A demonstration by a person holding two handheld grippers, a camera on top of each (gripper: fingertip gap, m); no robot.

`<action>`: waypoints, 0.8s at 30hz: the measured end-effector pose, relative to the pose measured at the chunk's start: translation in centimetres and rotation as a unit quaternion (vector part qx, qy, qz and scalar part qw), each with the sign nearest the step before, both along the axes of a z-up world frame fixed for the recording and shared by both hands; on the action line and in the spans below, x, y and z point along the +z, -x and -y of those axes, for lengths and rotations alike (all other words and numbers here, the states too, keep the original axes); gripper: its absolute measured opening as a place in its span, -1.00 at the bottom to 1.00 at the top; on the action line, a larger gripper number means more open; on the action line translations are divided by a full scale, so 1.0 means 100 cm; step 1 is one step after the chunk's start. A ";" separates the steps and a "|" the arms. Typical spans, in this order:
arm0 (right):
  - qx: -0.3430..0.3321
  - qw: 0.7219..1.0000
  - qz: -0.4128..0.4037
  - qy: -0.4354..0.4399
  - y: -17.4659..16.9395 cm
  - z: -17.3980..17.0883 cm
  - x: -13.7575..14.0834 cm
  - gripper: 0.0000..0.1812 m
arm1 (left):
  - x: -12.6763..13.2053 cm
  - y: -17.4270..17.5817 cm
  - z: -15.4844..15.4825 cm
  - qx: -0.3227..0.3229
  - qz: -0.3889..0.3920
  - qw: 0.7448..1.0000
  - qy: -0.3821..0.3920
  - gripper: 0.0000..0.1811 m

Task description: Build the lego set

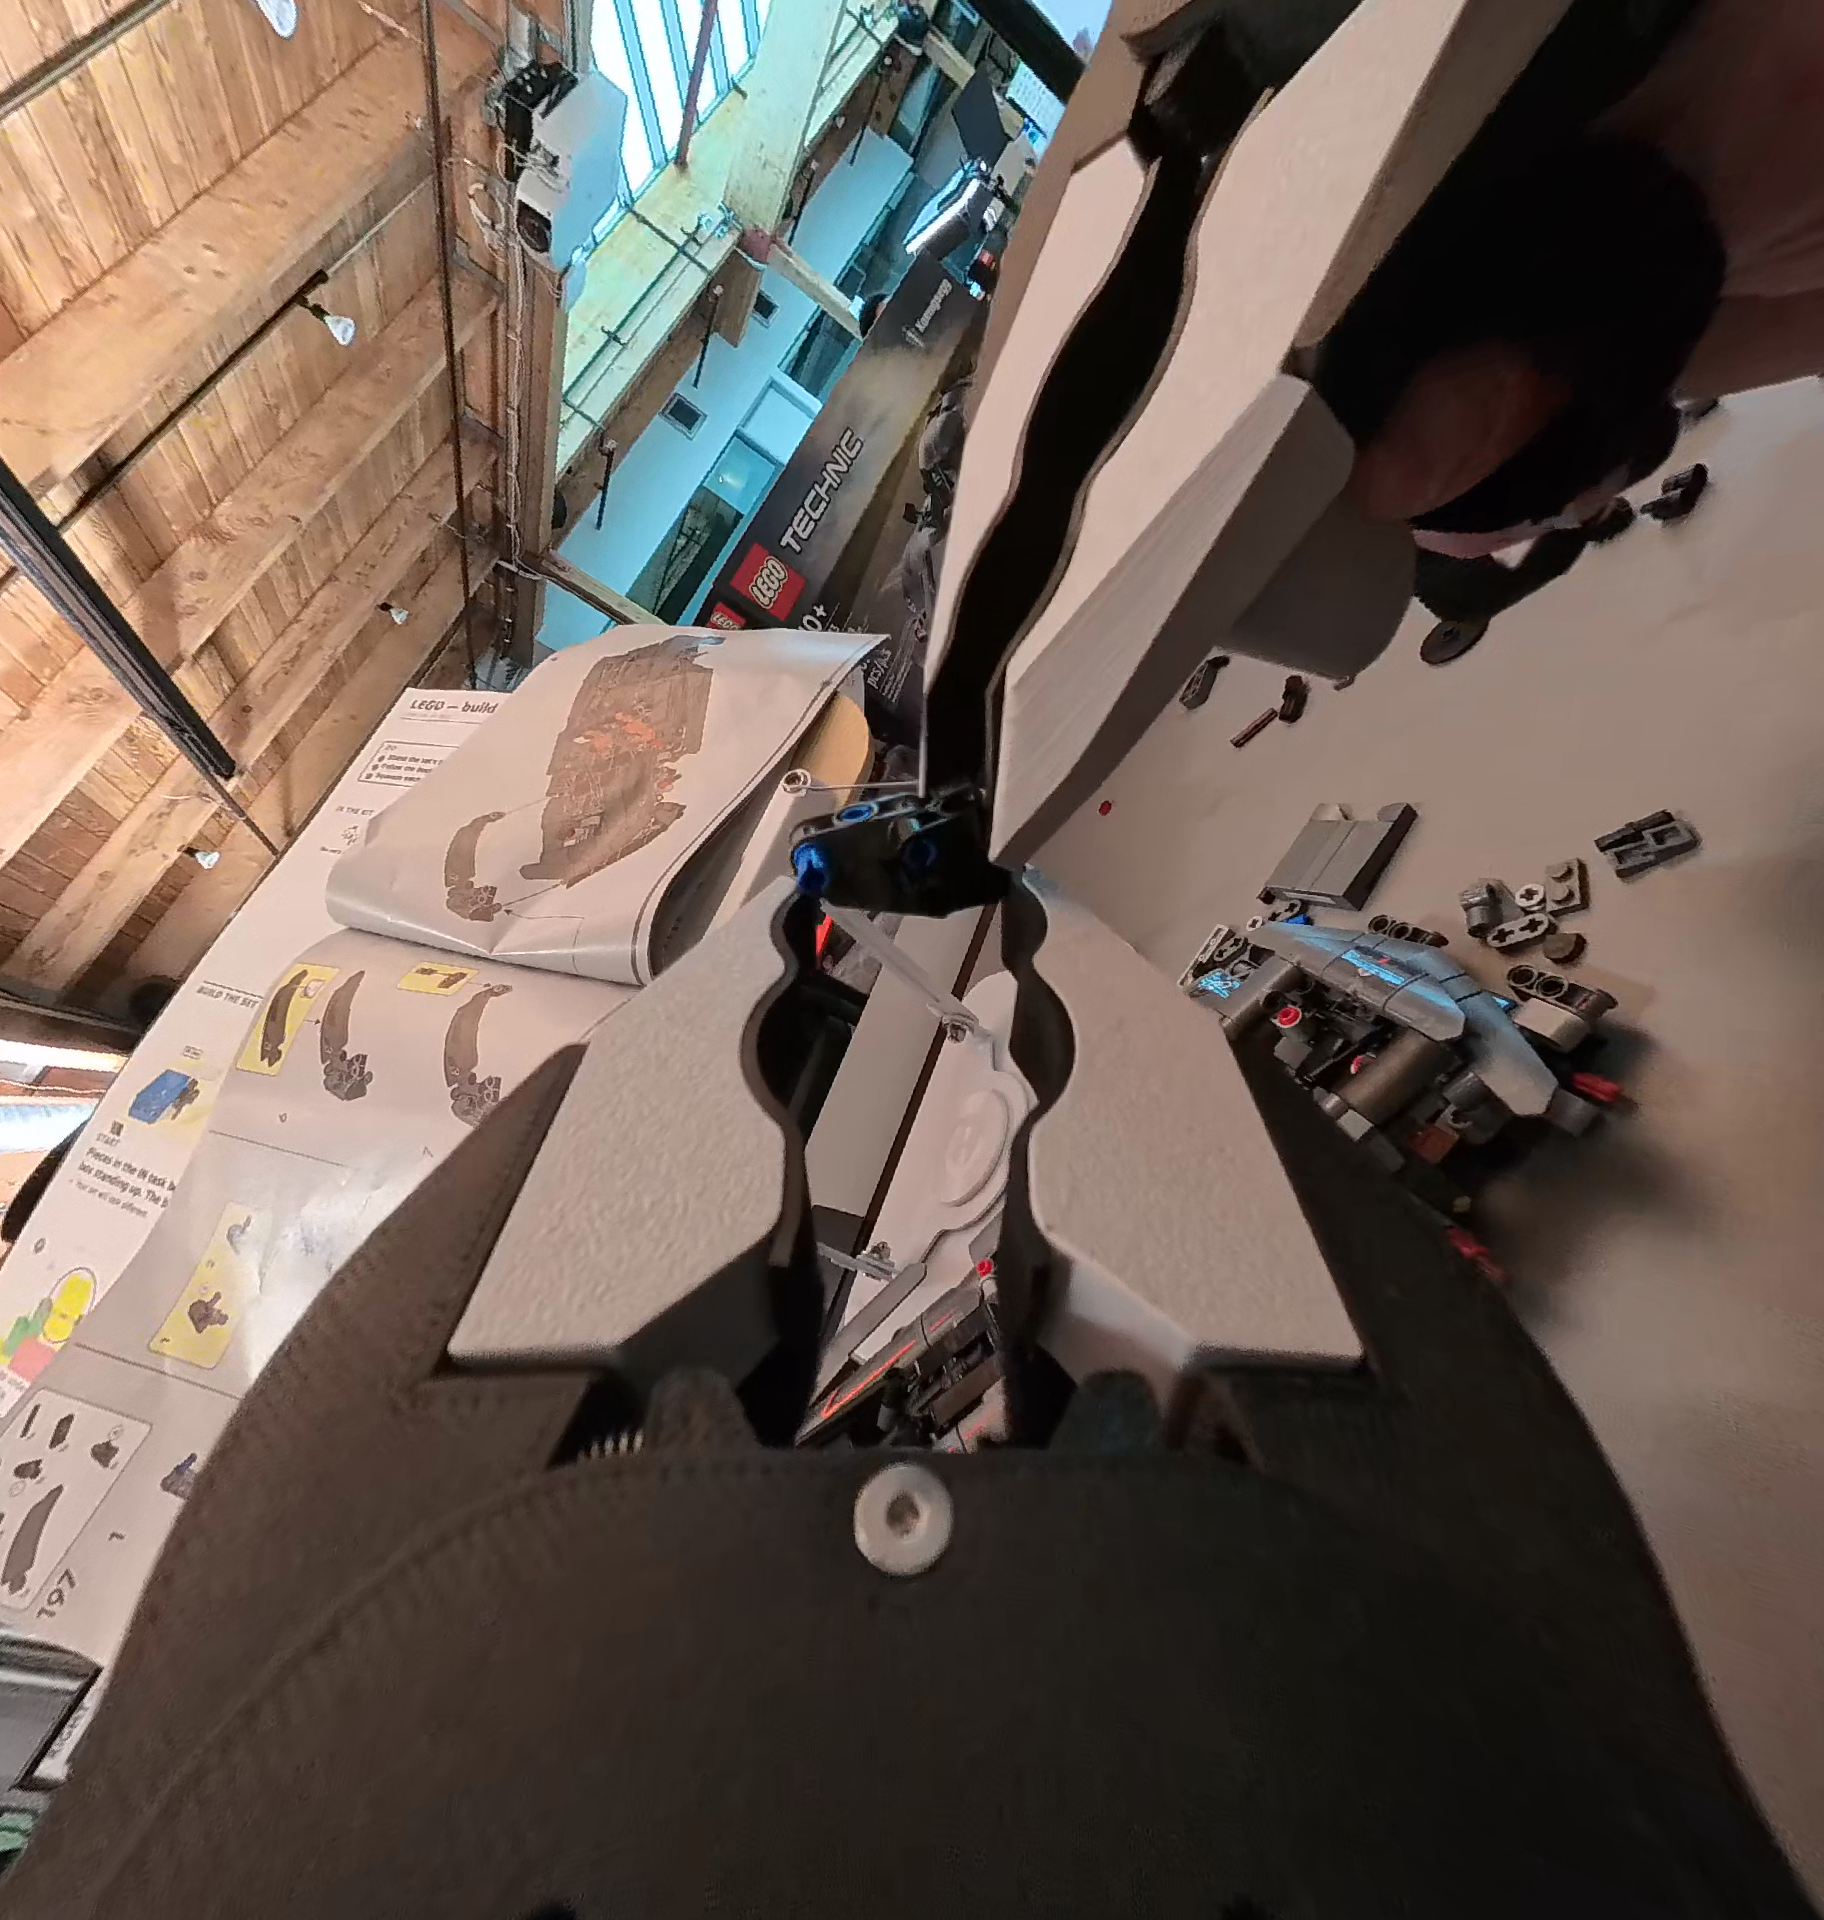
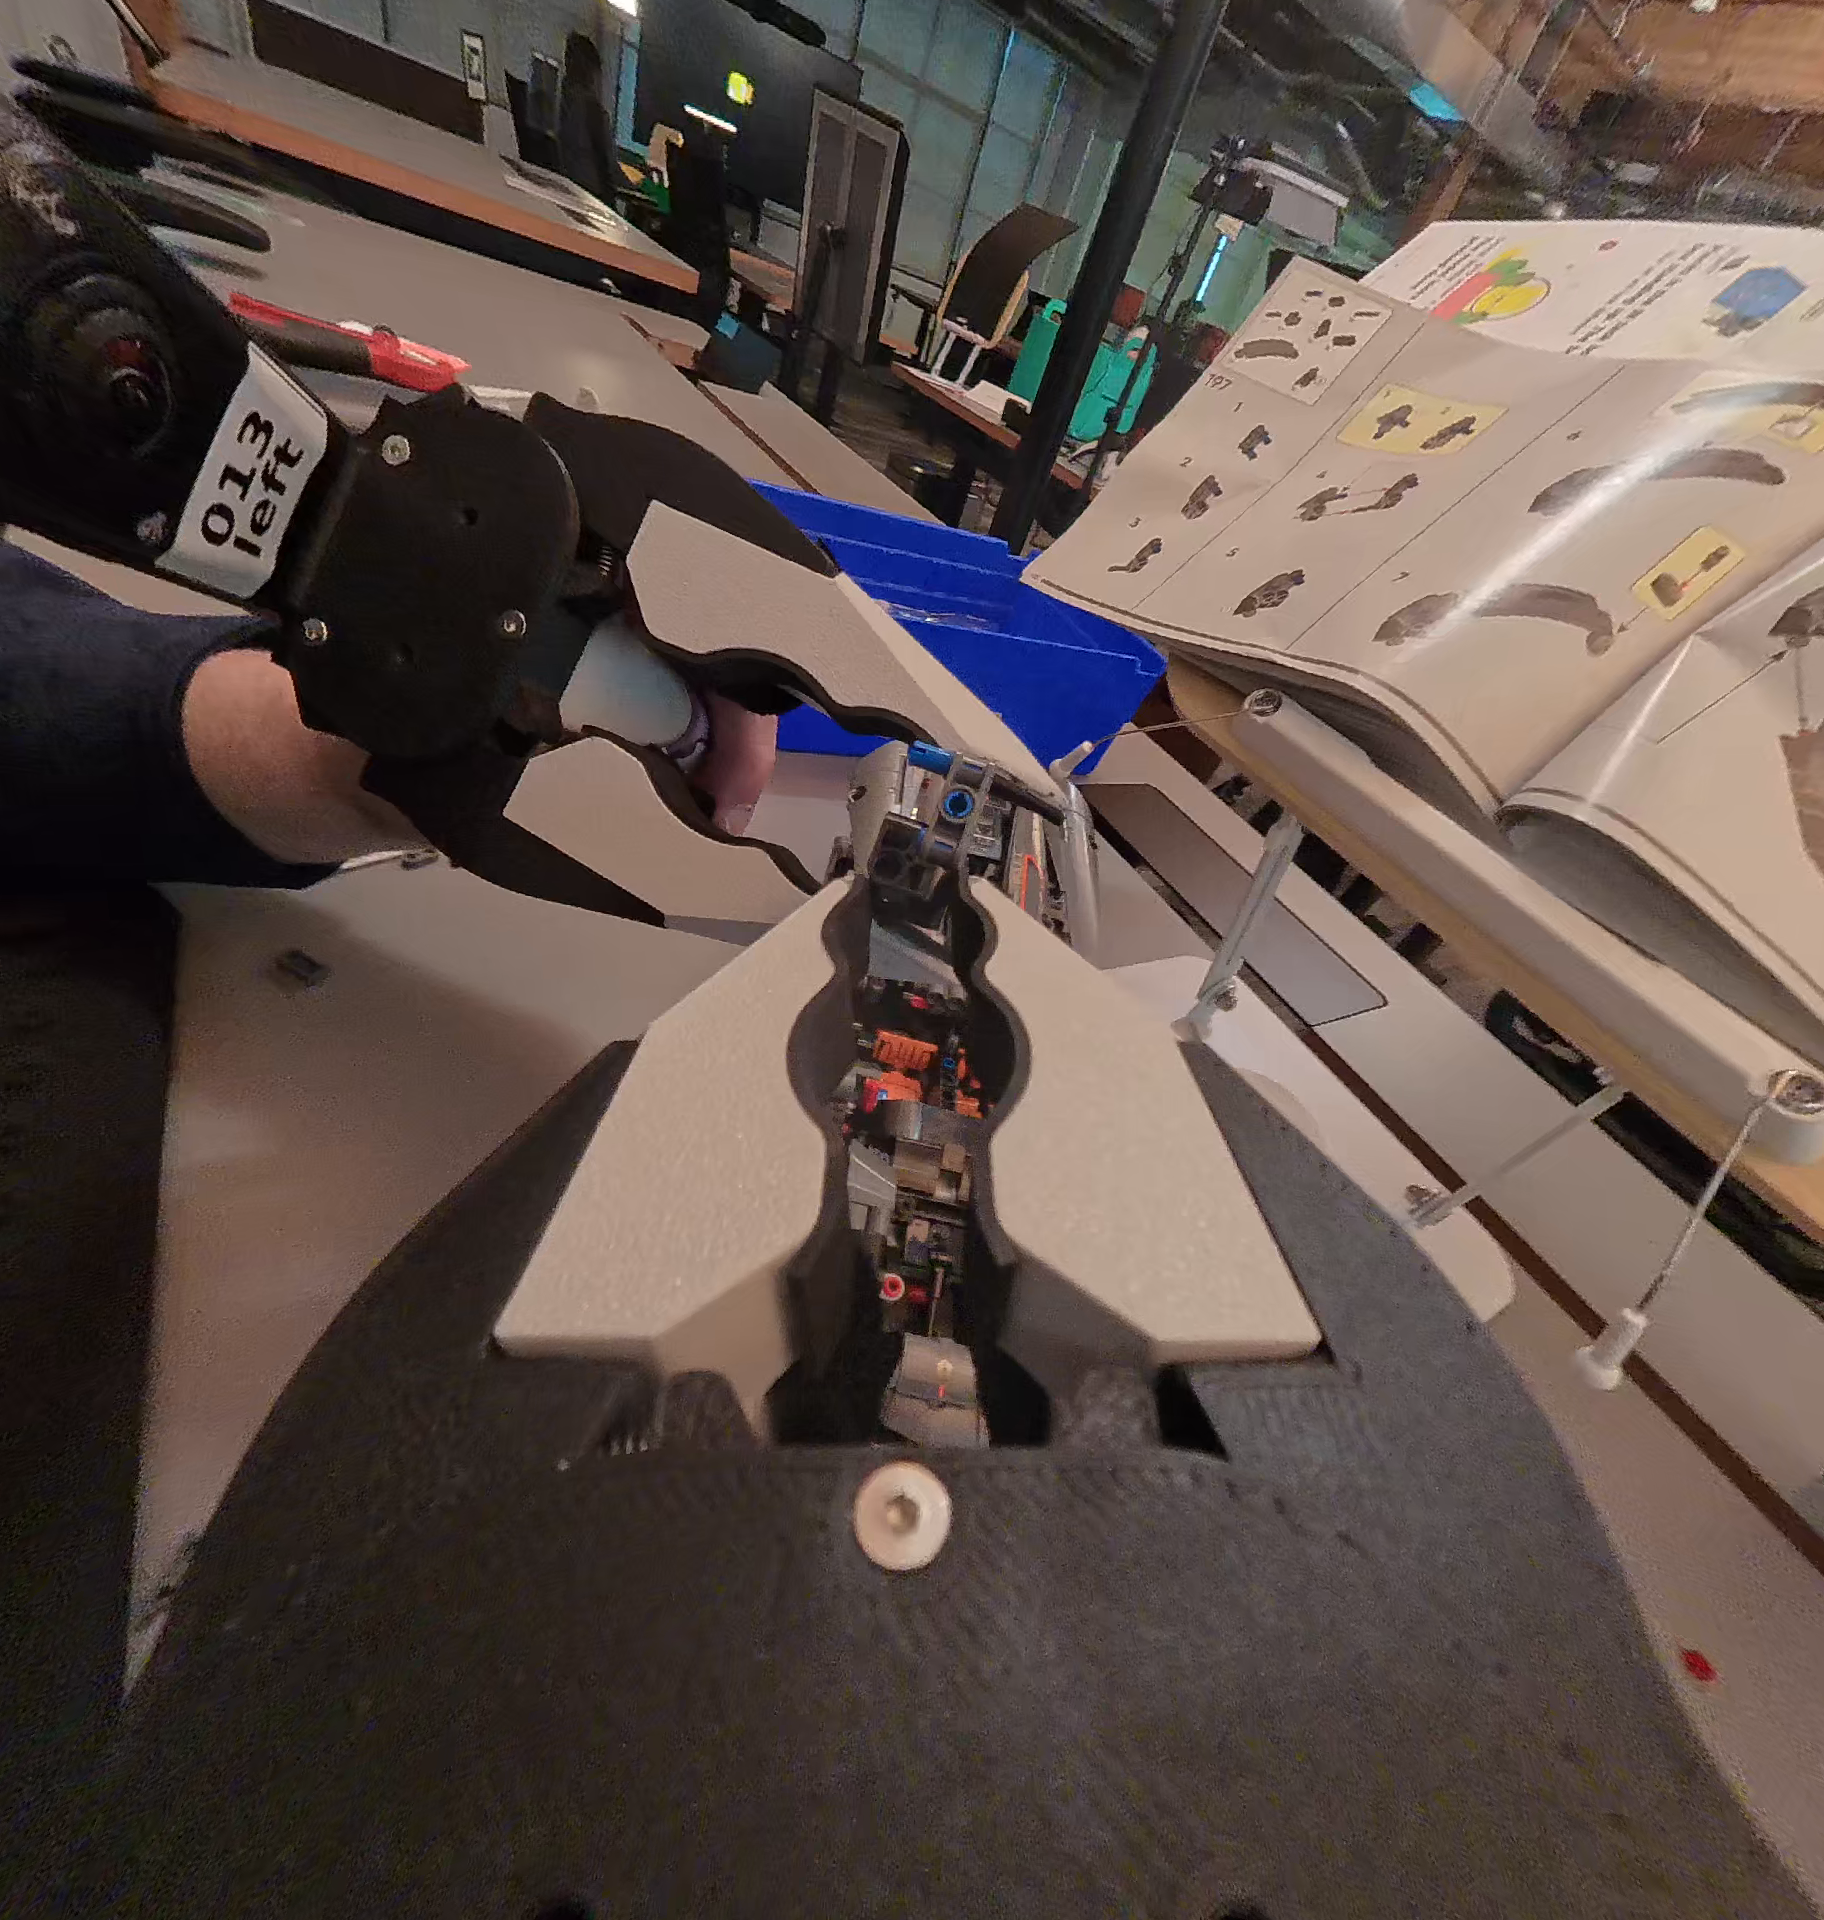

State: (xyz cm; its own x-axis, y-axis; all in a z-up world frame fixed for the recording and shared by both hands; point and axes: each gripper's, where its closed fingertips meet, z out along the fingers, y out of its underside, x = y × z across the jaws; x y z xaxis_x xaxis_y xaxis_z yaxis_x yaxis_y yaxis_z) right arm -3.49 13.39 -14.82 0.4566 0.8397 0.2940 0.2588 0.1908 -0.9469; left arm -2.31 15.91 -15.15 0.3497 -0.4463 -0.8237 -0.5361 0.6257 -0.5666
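Both grippers, right gripper (image 2: 913,894) and left gripper (image 1: 903,894), pinch the small black connector (image 2: 913,842); I press its blue pins (image 1: 809,862) in squarely.

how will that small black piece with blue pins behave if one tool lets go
The black piece is pinched only at its edges by both tools, so it would likely pivot or drop. It looks light and rigid. The round blue pins may let it roll.
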 end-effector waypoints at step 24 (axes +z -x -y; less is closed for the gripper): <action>0.050 0.990 -0.065 0.118 0.000 -0.005 -0.009 -0.86 | -0.011 0.003 -0.007 0.032 -0.047 0.998 -0.005 -0.65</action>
